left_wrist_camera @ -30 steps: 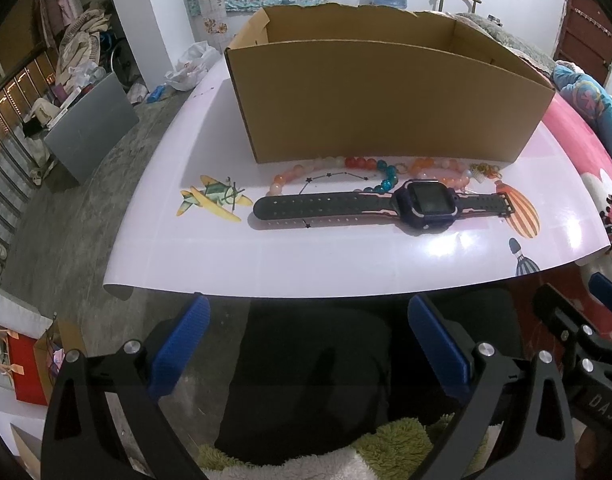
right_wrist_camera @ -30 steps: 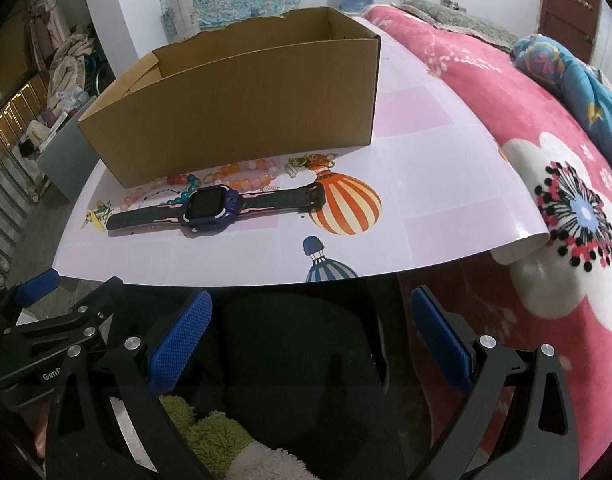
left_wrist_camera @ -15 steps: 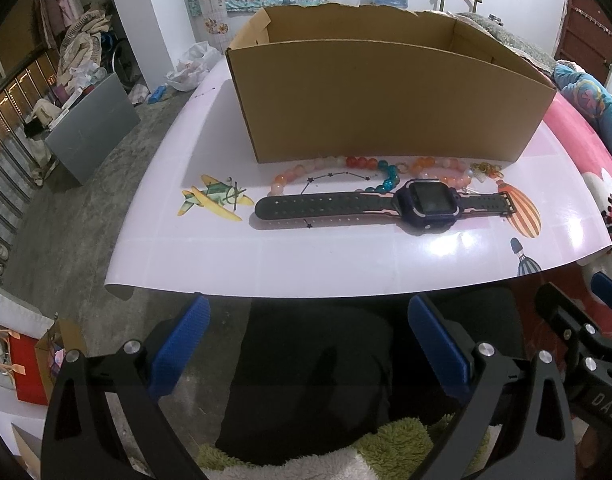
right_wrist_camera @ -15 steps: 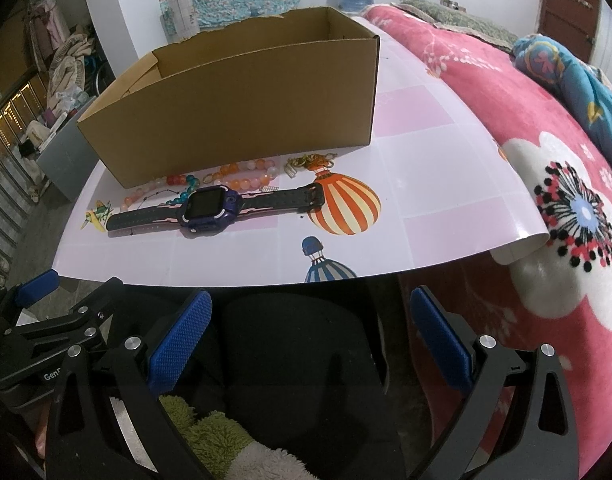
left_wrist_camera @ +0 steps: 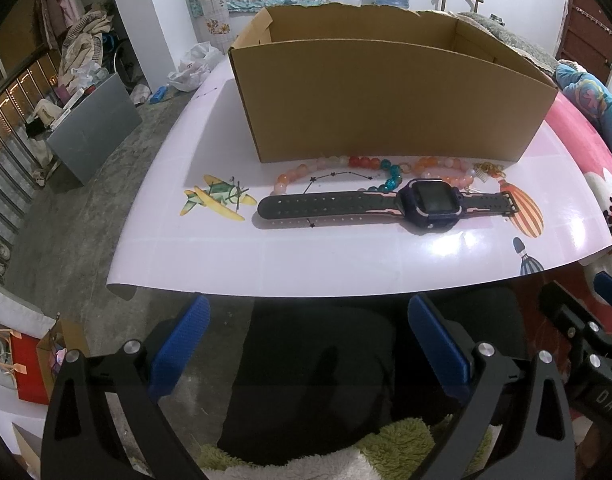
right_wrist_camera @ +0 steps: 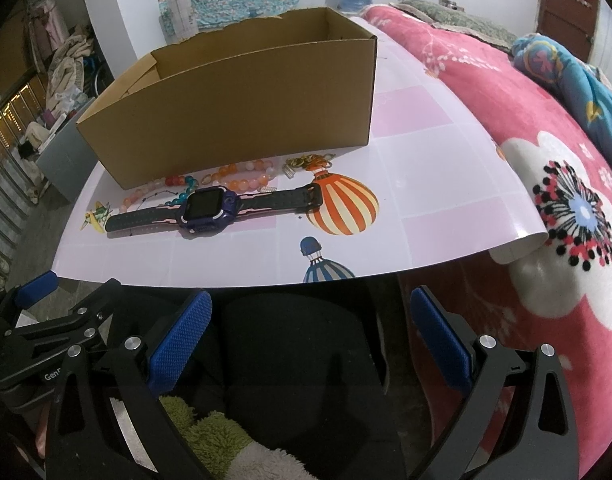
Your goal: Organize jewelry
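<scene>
1. While both are parked short of the surface's (left_wrist_camera: 265, 272) near edge, the left tool (left_wrist_camera: 306, 344) and right tool (right_wrist_camera: 310, 336) sit spread wide, holding nothing.
2. Nearest the tools, the watch (left_wrist_camera: 390, 205) lies flat in front of the cardboard box (left_wrist_camera: 386, 100), nothing grabbed yet.
3. Tucked between watch and box wall: bead bracelets (left_wrist_camera: 370, 168) and a small gold piece (left_wrist_camera: 490, 169).
4. Risk imo: the beads touch the strap, so lifting the watch could drag them. They're round, so a sloppy pinch might send them rolling.
</scene>
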A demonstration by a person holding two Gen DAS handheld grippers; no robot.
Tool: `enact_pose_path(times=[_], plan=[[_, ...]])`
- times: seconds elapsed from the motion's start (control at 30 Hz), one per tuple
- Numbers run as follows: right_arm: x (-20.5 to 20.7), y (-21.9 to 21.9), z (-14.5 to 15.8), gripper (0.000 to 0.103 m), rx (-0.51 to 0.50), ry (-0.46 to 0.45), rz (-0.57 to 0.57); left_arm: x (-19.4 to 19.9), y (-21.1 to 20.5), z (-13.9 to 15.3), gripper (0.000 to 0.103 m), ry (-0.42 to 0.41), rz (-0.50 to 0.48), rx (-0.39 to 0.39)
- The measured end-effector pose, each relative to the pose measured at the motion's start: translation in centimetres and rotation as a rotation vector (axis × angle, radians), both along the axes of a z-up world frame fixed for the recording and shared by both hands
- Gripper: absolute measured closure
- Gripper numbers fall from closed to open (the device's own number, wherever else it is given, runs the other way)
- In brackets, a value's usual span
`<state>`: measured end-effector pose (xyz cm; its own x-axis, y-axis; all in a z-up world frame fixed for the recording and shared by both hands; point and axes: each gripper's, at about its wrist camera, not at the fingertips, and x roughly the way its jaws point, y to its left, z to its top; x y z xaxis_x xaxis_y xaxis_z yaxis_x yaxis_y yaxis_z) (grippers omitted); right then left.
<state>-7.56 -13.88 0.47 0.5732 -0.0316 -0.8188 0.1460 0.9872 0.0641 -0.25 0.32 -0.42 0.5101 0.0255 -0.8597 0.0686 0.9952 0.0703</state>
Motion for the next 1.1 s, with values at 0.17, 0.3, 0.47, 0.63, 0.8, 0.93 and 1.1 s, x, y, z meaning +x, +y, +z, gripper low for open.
enact_pose_path(times=[0.17,0.3,0.47,0.63,0.8,0.93,1.1], plan=[[0.0,0.0,0.3,0.008,-0.012,-0.003,-0.006,-0.1,0.2,0.1,0.005,-0.003,0.002,0.0],[-0.1,0.0,0.5,0.008,-0.044,-0.02,-0.02,-0.2,0.6,0.1,0.005,-0.02,-0.006,0.013],[-0.1,0.1,0.4,0.008,-0.094,-0.017,-0.023,0.1,1.7,0.0,0.005,-0.025,-0.004,-0.002],[-0.6,0.4,0.7,0.008,-0.117,-0.053,-0.019,0.4,2.4,-0.4,0.005,-0.014,-0.029,-0.046],[-0.8,0.5,0.8,0.008,-0.155,-0.07,-0.015,0.4,3.2,-0.3,0.005,-0.042,-0.065,-0.141],[-0.8,0.2,0.9,0.008,-0.13,-0.089,0.004,0.6,3.6,-0.2,0.005,-0.073,-0.098,-0.216],[-0.4,-0.3,1.0,0.008,-0.04,-0.113,0.035,1.1,3.5,0.0,0.005,-0.063,-0.142,-0.272]])
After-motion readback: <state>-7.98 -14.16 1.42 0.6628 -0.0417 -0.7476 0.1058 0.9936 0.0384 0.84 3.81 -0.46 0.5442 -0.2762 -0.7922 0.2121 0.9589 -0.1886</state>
